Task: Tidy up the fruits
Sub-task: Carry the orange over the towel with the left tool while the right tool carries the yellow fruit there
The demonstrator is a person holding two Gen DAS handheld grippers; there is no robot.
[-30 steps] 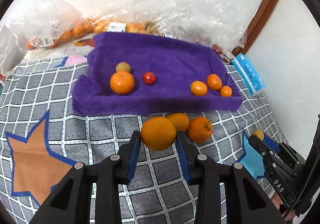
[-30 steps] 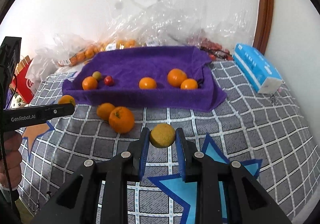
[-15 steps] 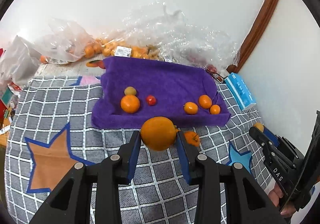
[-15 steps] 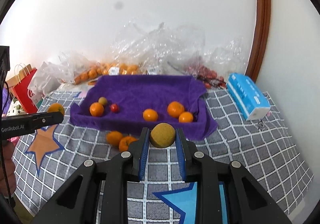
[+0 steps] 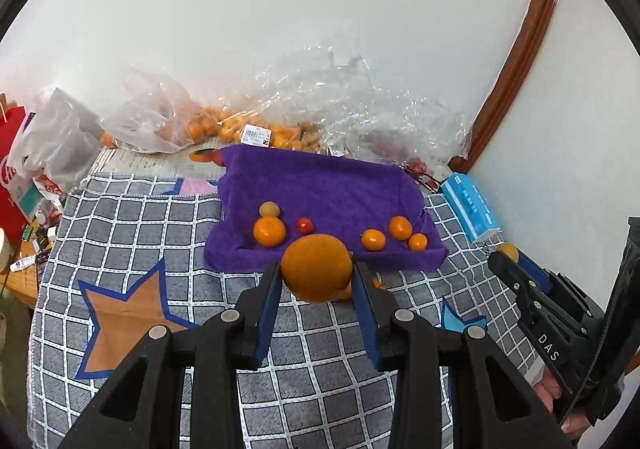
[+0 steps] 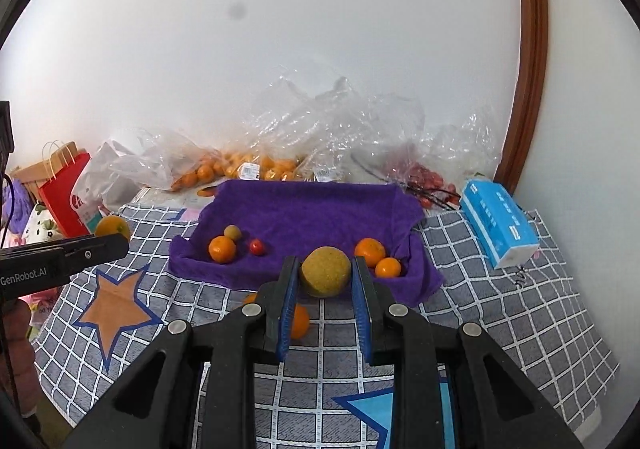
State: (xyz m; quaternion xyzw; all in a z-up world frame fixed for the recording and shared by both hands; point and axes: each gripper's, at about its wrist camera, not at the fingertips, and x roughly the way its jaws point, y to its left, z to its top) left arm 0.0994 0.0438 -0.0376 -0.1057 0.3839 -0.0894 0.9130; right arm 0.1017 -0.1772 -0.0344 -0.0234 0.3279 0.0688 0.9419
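Observation:
My left gripper [image 5: 316, 281] is shut on a large orange [image 5: 316, 267], held above the checked cloth. My right gripper [image 6: 325, 277] is shut on a dull yellow-brown round fruit [image 6: 325, 271]. Behind both lies a purple towel [image 5: 320, 185] folded into a tray shape. On it sit an orange [image 5: 269, 231], a small tan fruit [image 5: 269, 209], a red cherry tomato [image 5: 304, 225] and three small oranges [image 5: 373, 239]. In the right wrist view another orange [image 6: 299, 321] lies on the cloth under my fingers. The right gripper [image 5: 510, 255] shows at the left view's right edge.
Clear plastic bags of oranges [image 5: 224, 129] and red fruit [image 6: 428, 177] lie against the white wall. A blue tissue pack [image 6: 500, 225] rests right of the towel. A red paper bag [image 6: 66, 193] stands at the left. The grey checked cloth [image 6: 520, 329] with star patches covers the table.
Both grippers have risen with their fruits, so the towel and cloth look smaller and more wall shows. The loose oranges on the cloth are now mostly hidden behind the fingers.

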